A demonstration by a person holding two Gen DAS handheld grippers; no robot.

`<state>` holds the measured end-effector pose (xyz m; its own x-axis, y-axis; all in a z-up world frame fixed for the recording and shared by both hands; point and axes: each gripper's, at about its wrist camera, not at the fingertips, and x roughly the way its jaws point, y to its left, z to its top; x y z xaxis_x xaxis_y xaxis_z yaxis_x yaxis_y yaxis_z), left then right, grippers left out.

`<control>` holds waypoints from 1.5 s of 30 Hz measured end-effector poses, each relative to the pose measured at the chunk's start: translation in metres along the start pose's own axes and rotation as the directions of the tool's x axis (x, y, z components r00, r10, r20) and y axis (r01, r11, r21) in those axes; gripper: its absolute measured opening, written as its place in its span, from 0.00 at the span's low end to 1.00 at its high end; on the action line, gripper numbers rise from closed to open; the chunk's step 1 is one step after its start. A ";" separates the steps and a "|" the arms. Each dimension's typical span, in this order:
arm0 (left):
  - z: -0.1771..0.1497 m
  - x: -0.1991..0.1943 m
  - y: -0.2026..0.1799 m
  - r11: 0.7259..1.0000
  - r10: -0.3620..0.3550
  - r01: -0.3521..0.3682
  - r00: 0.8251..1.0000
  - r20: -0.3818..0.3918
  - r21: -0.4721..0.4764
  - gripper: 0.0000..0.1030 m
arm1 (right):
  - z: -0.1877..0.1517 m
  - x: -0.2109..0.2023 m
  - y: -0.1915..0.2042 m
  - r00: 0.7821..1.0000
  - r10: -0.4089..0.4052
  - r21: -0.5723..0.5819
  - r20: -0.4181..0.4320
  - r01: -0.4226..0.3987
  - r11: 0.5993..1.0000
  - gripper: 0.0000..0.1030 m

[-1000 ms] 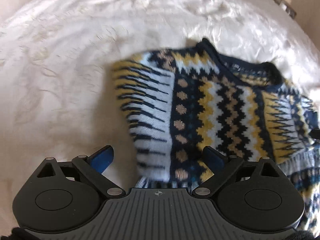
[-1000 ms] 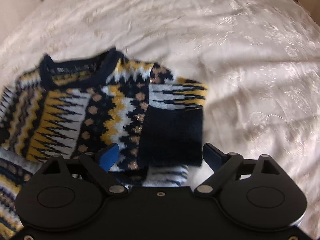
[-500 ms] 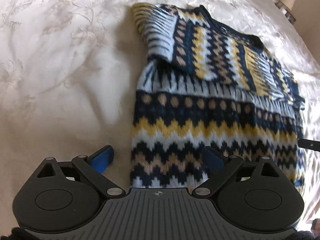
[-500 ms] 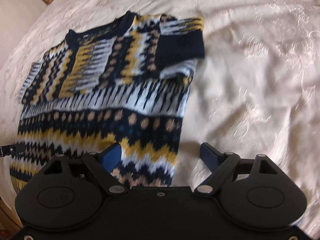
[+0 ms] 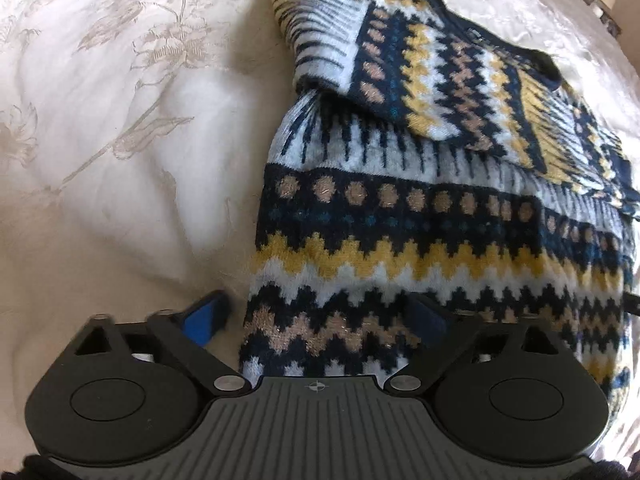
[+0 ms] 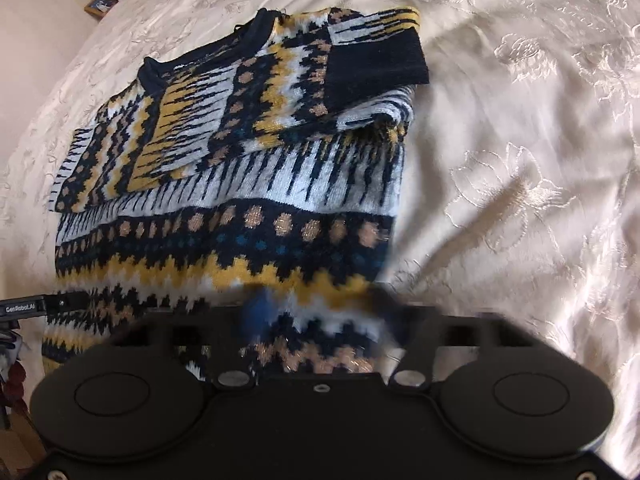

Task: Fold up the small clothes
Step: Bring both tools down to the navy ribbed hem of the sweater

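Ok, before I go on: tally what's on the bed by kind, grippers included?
Patterned sweater: 1
Folded-in sleeves: 2, one with a navy cuff, one striped
Grippers: 2, left gripper, right gripper
Bedspread: 1
Total: 6

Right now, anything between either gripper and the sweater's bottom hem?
Nothing visible. The sweater hem corners already sit between the fingers of the left gripper and right gripper; both have just been closing. Only bedspread lies around.
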<state>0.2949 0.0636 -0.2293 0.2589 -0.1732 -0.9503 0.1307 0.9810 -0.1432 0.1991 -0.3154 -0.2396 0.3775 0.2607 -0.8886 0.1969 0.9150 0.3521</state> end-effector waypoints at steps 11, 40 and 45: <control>-0.012 -0.015 -0.006 0.983 0.157 -0.162 0.985 0.070 0.085 0.13 | -0.011 -0.015 -0.015 0.996 -0.086 -0.104 0.017 0.088 0.991 0.13; -0.172 -0.080 0.015 0.983 -0.138 0.122 0.983 0.116 0.140 0.70 | -0.182 -0.077 0.012 0.996 -0.071 -0.005 0.059 0.071 0.997 0.73; -0.185 -0.075 0.008 0.975 -0.140 0.120 0.985 0.102 0.185 0.70 | -0.199 -0.082 0.015 0.995 -0.070 0.001 0.072 0.070 0.998 0.73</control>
<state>0.0993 0.1005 -0.2102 0.3342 -0.3170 -0.8876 0.3356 0.9200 -0.2022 -0.0088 -0.2615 -0.2196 0.4267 0.1735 -0.8876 0.2239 0.9306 0.2895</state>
